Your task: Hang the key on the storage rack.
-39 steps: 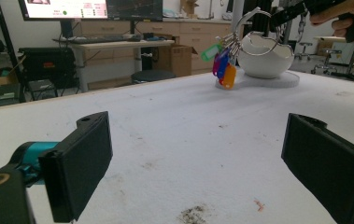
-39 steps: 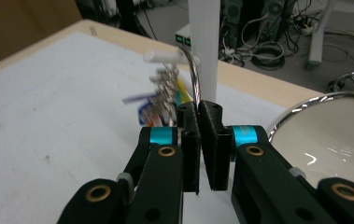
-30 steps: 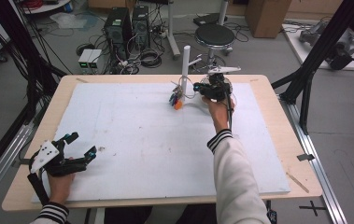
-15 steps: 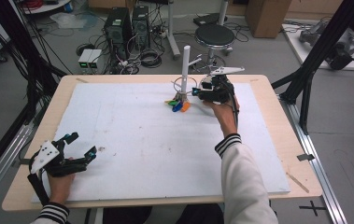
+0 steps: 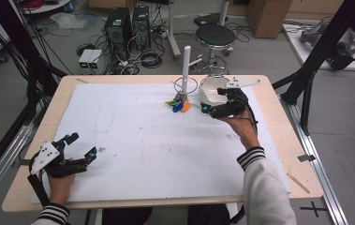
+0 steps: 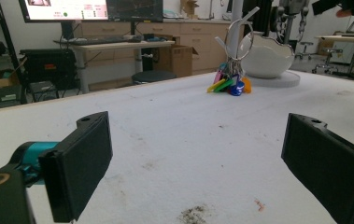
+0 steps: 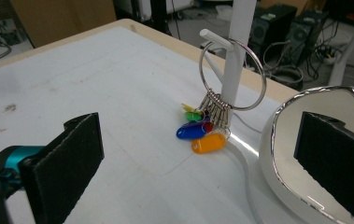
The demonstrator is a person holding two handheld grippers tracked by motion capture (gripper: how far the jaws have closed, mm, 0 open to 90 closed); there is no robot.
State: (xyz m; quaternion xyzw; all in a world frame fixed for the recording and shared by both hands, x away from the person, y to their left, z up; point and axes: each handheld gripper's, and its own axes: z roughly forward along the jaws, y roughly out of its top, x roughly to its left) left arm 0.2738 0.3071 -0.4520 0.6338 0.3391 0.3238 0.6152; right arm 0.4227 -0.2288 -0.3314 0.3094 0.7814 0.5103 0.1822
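Keys (image 7: 202,133) hang by their ring (image 7: 233,74) on the peg (image 7: 214,38), tags resting on the tabletop (image 5: 133,140); our right tool (image 5: 212,108), just opened and empty, leaves them; left tool (image 5: 72,145) idles apart.

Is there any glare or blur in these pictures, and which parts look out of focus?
Right gripper view: bright glare on the shiny bowl rim; the key ring is sharp, the near jaws soft. Left gripper view: the jaws are blurred, the key tags clearer. High view: even light, soft shadows, slight overall softness.
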